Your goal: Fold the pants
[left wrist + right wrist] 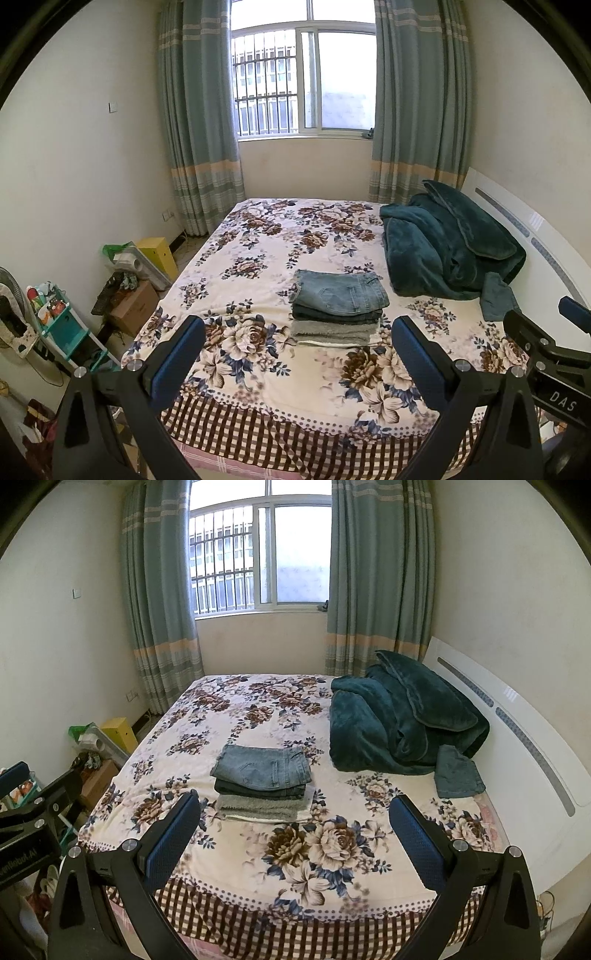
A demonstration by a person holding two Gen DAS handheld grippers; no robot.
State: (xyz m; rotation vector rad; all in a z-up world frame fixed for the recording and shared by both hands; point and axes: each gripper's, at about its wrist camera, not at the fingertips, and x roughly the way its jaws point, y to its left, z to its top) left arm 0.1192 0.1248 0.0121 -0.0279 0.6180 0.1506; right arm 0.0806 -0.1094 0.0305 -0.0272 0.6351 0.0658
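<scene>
Left gripper [299,354] and right gripper [295,830] both spread wide, empty; folded pants [262,771] stacked on bed [332,878] (lower layers possibly towels)

Folded blue denim pants [341,291] atop neat clothes stack [338,325], mid-bed.

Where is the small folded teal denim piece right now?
In both views the small folded teal denim piece lies on the floral bedspread, at the right, against the rumpled dark green plush blanket, apart from the central folded stack.
</scene>
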